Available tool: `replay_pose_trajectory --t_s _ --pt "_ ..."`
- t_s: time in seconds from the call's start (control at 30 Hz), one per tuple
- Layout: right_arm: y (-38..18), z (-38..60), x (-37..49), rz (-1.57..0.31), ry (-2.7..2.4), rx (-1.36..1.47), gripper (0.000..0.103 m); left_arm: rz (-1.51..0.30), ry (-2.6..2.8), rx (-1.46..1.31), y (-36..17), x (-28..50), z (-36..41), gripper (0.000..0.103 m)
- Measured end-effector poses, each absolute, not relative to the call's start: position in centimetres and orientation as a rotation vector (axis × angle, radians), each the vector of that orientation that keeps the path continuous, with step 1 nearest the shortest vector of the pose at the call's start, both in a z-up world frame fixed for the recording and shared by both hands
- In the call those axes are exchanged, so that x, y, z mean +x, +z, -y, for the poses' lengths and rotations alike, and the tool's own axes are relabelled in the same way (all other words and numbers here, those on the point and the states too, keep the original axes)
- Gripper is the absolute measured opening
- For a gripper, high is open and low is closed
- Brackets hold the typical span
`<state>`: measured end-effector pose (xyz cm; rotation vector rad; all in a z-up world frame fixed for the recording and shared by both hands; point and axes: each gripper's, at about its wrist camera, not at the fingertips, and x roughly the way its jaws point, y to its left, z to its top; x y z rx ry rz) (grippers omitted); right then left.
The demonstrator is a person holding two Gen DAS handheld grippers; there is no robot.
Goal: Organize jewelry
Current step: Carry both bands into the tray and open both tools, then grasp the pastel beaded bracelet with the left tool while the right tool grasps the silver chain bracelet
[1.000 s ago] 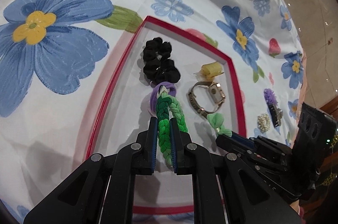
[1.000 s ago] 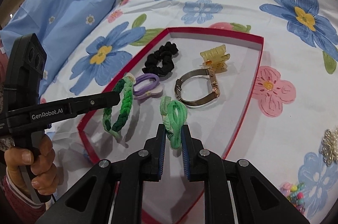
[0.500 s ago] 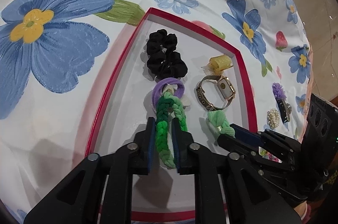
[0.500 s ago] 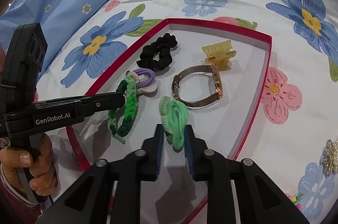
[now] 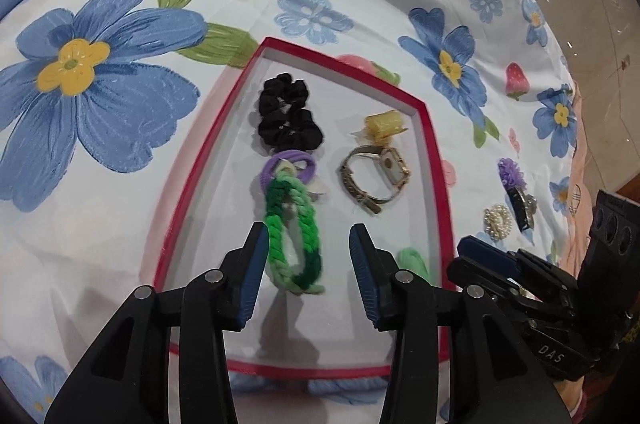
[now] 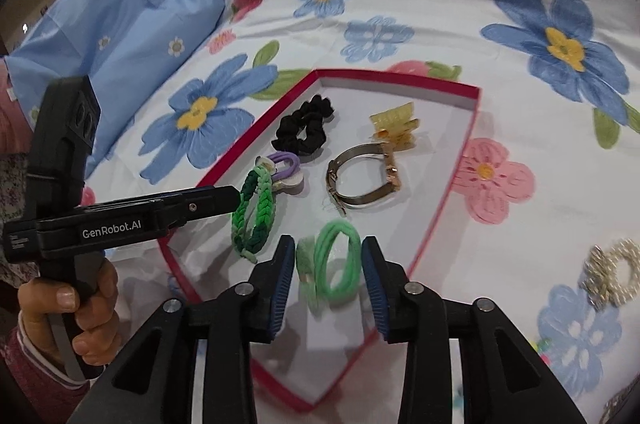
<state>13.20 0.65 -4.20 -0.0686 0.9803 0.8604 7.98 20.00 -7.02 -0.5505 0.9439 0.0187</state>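
Note:
A red-rimmed white tray (image 5: 434, 152) lies on the floral bedsheet. My left gripper (image 5: 308, 244) is opening over its near part. The green braided bracelet (image 5: 292, 232) lies loose on the tray floor between the spread jaws, its far end on a purple hair tie (image 5: 288, 164). My right gripper (image 6: 328, 264) is opening too. The light green hair tie (image 6: 336, 264) sits blurred between its parted pads, free of them. In the right wrist view the left gripper (image 6: 236, 196) comes in from the left, held by a hand (image 6: 80, 308).
The tray also holds a black scrunchie (image 5: 286, 116), a yellow claw clip (image 5: 384, 122) and a gold watch (image 5: 376, 180). On the sheet to its right lie a pearl scrunchie (image 6: 612, 272) and a purple flower clip (image 5: 514, 180). A blue pillow (image 6: 120, 8) lies far left.
Both grippers were shut on their green pieces; now both have spread their jaws and drawn back a little upward. The bracelet and hair tie are let go in the tray.

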Motion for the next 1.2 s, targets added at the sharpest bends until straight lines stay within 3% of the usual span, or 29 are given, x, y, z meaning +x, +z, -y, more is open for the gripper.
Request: replay_pose_trajectory --t_s 0.6,0.7,1.2 --pt "-3.3 12.4 10.6 -0.949 0.702 0.108 0.040 -0.943 -0.130 -0.479 -3.9 6.8 -12.5 0.040" --pt "-3.5 15.2 10.5 -0.951 0.650 0.131 0.040 -0.951 -0.164 -0.455 -3.6 6.9 -10.5 0.047" --pt "-5.8 26.9 8.9 -0.957 0.433 0.245 0.040 -1.036 -0.288 -0.315 -4.5 7.2 -2.4 0.048"
